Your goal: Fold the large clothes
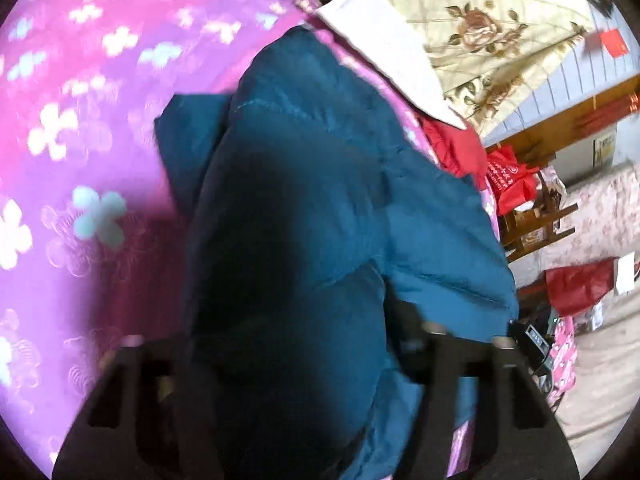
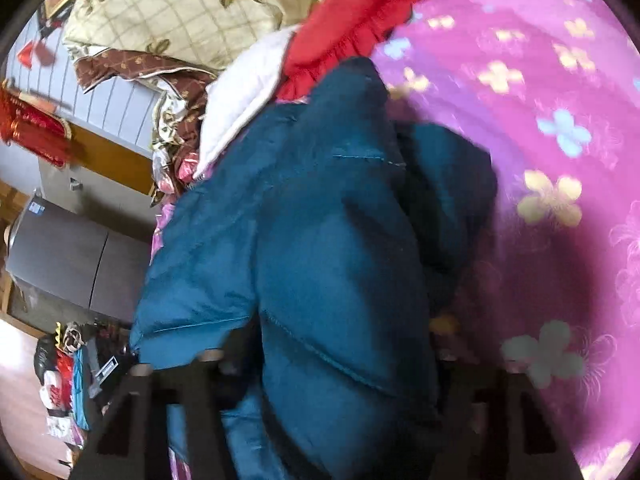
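Teal puffer jacket (image 1: 320,208) bunched on the pink flowered bedspread (image 1: 80,120), taken as landmark. Left gripper (image 1: 304,384) low over the jacket, 2 fingers spread wide with padded fabric bulging between; grip impossible to tell. Right gripper (image 2: 324,392) likewise straddling the jacket (image 2: 320,240), fingers apart, hold unclear. Red garment (image 2: 360,12) beyond the jacket, touching it.

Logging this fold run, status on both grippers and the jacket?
Left gripper and right gripper: fingers apart, blue puffer jacket bulging between; grip unclear. Jacket bunched on pink floral bedspread. Red garment lies at jacket's far end.
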Available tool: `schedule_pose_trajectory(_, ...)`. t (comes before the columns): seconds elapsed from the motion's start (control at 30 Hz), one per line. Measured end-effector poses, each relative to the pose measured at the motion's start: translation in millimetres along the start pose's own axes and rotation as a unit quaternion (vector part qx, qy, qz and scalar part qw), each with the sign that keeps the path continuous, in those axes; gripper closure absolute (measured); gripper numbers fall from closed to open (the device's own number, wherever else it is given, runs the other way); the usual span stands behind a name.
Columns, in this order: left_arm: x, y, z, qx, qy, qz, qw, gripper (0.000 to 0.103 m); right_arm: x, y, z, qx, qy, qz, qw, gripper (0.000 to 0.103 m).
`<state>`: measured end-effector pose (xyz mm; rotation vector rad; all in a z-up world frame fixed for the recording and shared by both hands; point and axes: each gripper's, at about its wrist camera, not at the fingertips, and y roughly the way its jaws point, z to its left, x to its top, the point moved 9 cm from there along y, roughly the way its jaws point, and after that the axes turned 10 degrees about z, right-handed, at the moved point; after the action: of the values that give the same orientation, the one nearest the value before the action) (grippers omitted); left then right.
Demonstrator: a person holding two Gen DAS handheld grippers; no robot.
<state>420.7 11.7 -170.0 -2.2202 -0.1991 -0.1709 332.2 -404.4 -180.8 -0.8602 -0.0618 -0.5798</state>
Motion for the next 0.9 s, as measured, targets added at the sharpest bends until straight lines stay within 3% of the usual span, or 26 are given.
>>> schedule_pose_trajectory(0.07,1.0,-8.3,-14.5,0.017,0.020,-0.006,0.9996,0.068,2.6,-12.5,14.7,-0.006,-0.016,-0.013,1.000,0.068)
schedule_pose_trajectory(0.2,11.1,-34.3,-50.3,0.000,0.057,-0.028,0.9980,0.070,17.1,-47.4,49.8,0.030,-0.042,-0.056,0.997,0.070)
schedule_pose_trajectory(0.27,20.6,-39.6,-63.4,0.010,0.076,-0.039,0.9963,0.070,23.8,-58.6,64.1,0.036,-0.059,-0.071,0.995,0.071)
schedule_pose_trajectory(0.4,37.6,-18.6,-49.9,0.064,0.065,-0.036,0.9951,0.067,34.5,-49.2,60.0,0.007,-0.064,-0.074,0.995,0.071)
schedule_pose_trajectory(0.47,39.6,-4.1,-29.1,0.093,0.046,-0.030,0.9942,0.060,36.5,-35.9,41.4,-0.009,-0.046,-0.067,0.997,0.070)
schedule_pose_trajectory(0.5,37.2,2.8,-16.4,0.099,0.034,-0.024,0.9942,0.057,34.9,-30.9,26.3,-0.013,-0.029,-0.060,0.998,0.069)
schedule_pose_trajectory(0.57,32.7,16.6,2.4,0.095,0.008,-0.016,0.9953,0.041,30.2,-17.8,1.3,-0.011,0.006,-0.047,0.999,0.061)
schedule_pose_trajectory(0.63,28.2,19.1,13.5,0.089,-0.011,-0.019,0.9958,0.036,27.3,-15.0,-12.2,-0.012,0.027,-0.053,0.998,0.052)
schedule_pose_trajectory(0.7,25.0,14.8,16.1,0.090,-0.020,-0.019,0.9955,0.036,24.8,-20.8,-23.9,-0.025,0.060,-0.069,0.996,0.042)
schedule_pose_trajectory(0.9,14.1,-44.7,3.2,0.094,-0.013,-0.071,0.9929,0.036,20.2,-80.5,-19.4,-0.083,0.062,-0.138,0.985,0.041)
